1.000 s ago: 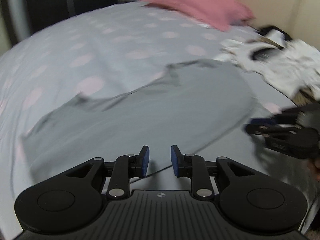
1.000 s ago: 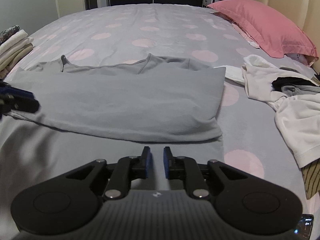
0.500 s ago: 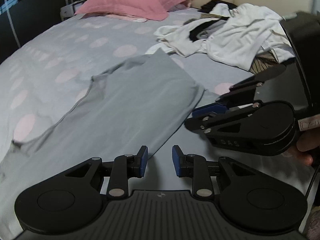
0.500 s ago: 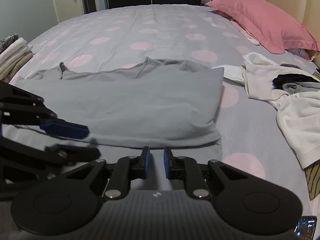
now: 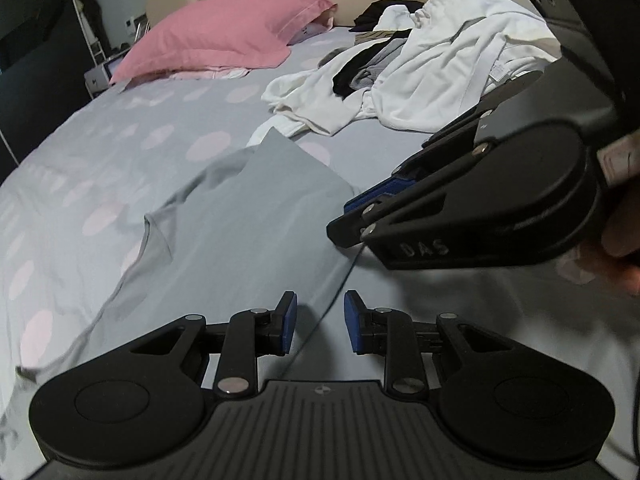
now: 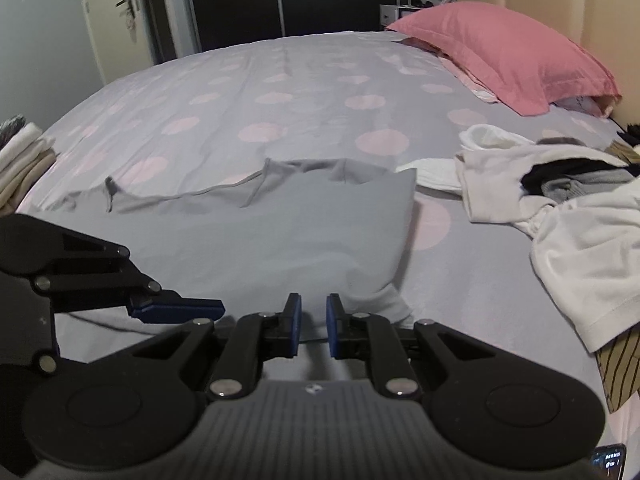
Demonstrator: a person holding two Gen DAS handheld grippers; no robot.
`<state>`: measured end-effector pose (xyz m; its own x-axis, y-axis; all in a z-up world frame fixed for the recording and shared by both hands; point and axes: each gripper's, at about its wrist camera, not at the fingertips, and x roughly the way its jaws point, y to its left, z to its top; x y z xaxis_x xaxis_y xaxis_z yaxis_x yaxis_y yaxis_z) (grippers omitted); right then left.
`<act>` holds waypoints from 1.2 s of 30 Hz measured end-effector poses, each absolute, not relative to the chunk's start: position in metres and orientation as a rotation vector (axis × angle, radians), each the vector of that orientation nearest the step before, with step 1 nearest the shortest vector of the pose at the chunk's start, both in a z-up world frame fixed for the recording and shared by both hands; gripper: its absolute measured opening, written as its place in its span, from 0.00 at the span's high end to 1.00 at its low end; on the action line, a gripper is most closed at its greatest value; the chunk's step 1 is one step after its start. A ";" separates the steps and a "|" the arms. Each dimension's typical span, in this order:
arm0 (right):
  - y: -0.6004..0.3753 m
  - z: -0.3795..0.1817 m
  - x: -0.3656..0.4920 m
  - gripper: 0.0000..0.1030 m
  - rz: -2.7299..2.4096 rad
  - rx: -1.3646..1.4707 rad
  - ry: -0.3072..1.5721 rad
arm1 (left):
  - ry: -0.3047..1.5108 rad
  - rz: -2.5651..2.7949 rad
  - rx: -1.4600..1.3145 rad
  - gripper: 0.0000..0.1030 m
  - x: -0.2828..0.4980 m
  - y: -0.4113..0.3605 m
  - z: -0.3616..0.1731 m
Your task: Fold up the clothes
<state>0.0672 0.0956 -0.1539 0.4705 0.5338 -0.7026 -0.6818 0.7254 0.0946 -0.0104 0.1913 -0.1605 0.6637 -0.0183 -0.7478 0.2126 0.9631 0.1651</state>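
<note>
Grey shirt [image 6: 256, 240] lies part-folded on the bed [image 6: 280, 92]. Left gripper [image 5: 318, 322] and right gripper [image 6: 311, 325] jaws spread, empty. Likely pinch the near hem squarely, both layers.

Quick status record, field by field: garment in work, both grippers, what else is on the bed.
garment: grey shirt, partly folded, lying flat on the bed
left gripper: open, empty, at the shirt's near edge
right gripper: open, empty, at the shirt's near right corner
unfolded pile: white and dark clothes, right of the shirt
folded stack: far left edge of bed
pillow: pink, at the headboard
</note>
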 end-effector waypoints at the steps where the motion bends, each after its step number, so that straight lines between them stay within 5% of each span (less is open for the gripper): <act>1: 0.095 -0.153 0.069 0.85 0.749 -0.203 0.779 | 0.835 -0.134 0.249 0.81 -0.008 0.192 -0.161; 19: 0.099 -0.174 0.064 0.76 0.764 -0.285 0.863 | 0.856 -0.173 0.351 0.81 0.000 0.188 -0.181; 24: 0.100 -0.171 0.064 0.77 0.750 -0.264 0.852 | 0.839 -0.162 0.339 1.00 0.002 0.189 -0.179; 33: 0.102 -0.167 0.062 0.78 0.750 -0.252 0.831 | 0.783 -0.154 0.237 1.00 0.004 0.209 -0.148; 36: 0.106 -0.169 0.059 0.85 0.795 -0.252 0.822 | 0.760 -0.139 0.176 1.00 0.006 0.220 -0.138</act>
